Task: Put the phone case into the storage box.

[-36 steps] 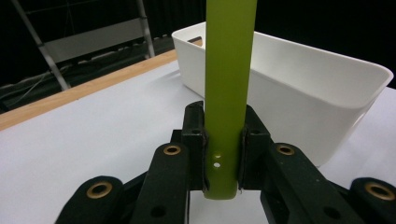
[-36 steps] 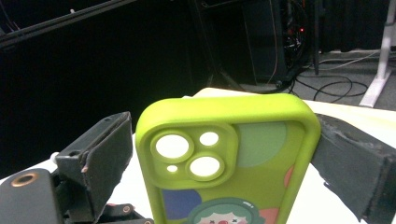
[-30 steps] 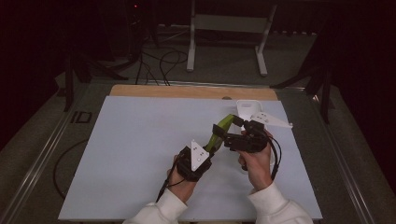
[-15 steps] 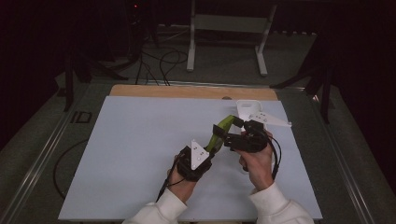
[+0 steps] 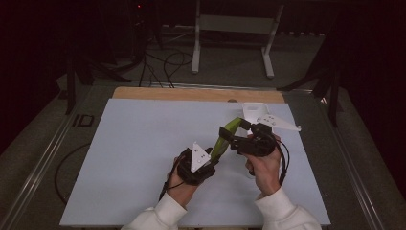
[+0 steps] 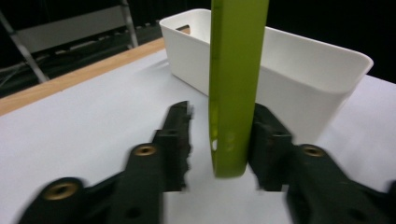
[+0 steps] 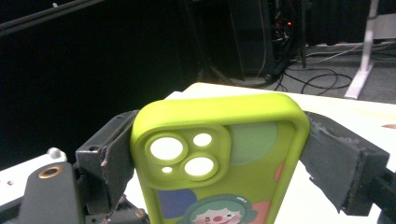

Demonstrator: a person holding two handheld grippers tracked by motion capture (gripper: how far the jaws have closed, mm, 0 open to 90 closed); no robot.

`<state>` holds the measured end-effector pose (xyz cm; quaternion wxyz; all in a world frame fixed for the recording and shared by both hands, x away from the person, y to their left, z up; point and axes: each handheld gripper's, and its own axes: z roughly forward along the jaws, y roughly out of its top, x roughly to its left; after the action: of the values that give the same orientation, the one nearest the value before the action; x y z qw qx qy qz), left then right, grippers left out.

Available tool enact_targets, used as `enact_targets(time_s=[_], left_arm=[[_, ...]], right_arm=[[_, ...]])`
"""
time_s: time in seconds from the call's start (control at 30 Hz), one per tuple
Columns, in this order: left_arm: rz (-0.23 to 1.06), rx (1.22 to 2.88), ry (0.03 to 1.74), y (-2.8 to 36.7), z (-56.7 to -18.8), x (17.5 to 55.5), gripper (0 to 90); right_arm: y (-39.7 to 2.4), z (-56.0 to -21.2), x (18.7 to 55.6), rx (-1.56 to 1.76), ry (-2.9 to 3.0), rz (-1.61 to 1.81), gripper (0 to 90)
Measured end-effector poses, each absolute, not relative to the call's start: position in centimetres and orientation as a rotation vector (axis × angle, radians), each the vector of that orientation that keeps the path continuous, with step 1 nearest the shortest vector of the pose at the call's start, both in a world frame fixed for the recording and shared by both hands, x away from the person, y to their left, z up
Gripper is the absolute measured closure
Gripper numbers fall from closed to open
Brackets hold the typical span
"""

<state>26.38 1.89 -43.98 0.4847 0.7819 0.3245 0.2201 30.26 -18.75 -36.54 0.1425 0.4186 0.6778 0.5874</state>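
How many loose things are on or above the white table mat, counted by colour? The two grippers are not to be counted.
Green: 1, the lime-green soft phone case with cartoon print, held above the mat.
White: 1, the white rectangular plastic bin with a handle slot, standing at the mat's far right.
Total: 2

Your phone case stands between your left tongs and right tongs. The bin sits just behind them on the table.
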Motion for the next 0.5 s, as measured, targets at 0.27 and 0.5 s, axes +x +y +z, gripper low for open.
enact_targets(time_s=[0.27,0.5], left_arm=[[0.599,1.905,0.847,4.4,-43.2,26.4,22.2],[0.616,1.924,0.862,6.8,-42.8,26.4,9.6]], right_arm=[[-18.9,-36.4,30.2,1.21,1.947,1.697,16.1],[-18.9,-36.5,30.3,1.217,1.947,1.676,16.2]])
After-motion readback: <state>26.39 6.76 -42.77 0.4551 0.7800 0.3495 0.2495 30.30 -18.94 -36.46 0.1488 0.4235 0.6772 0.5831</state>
